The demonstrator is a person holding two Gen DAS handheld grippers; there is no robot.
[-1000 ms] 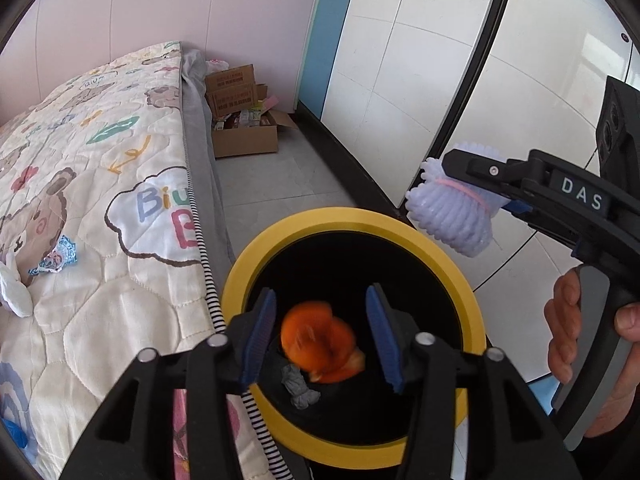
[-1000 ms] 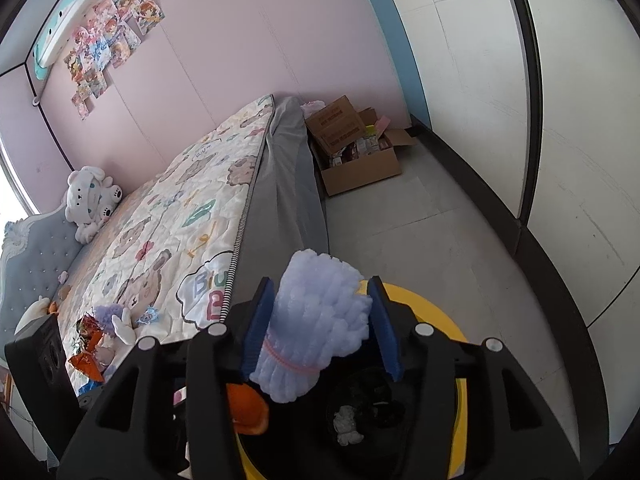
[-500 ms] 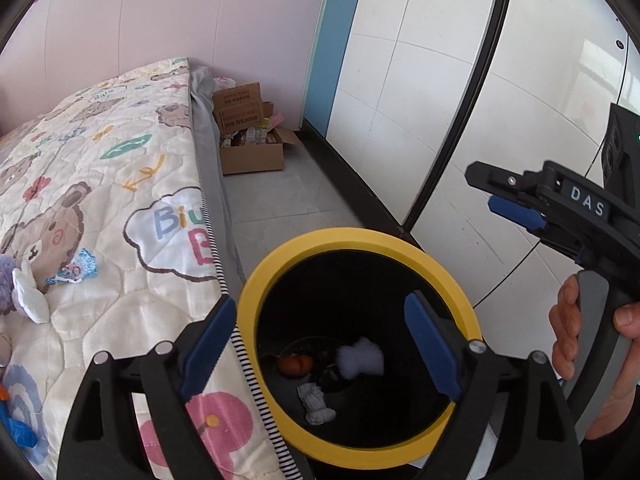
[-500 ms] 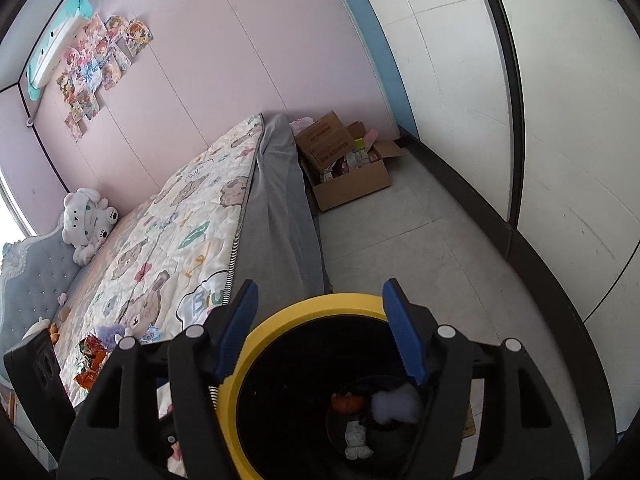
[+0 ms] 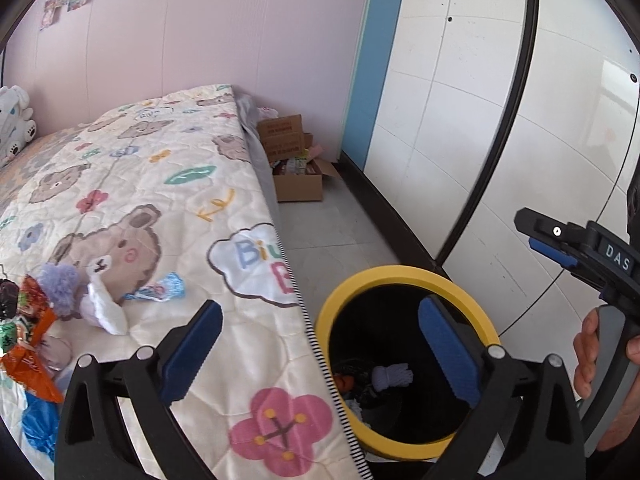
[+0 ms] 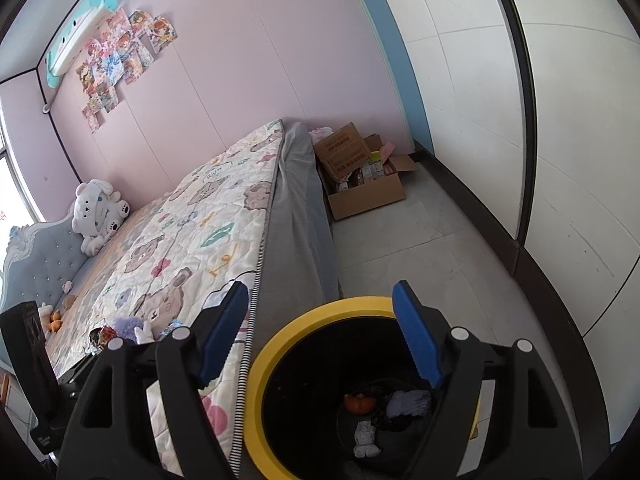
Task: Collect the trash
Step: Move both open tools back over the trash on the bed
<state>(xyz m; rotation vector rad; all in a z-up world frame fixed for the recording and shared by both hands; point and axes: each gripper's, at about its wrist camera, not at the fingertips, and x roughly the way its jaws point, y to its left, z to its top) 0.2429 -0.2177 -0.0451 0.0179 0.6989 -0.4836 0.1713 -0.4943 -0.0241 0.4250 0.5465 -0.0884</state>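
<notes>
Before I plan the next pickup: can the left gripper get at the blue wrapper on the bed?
Probably yes. The left gripper is open and empty, and the blue wrapper lies exposed on the quilt with nothing between them.

Left gripper (image 5: 320, 356) and right gripper (image 6: 320, 340) tilting downward, jaws just opening wide, nothing between them

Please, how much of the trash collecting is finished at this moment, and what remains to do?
Done: an orange peel, a lavender foam net and a white scrap lie in the yellow-rimmed bin. In hand: nothing; the left gripper and right gripper have just been opening and are empty. Left: the wrappers and purple fluff on the bed.
</notes>
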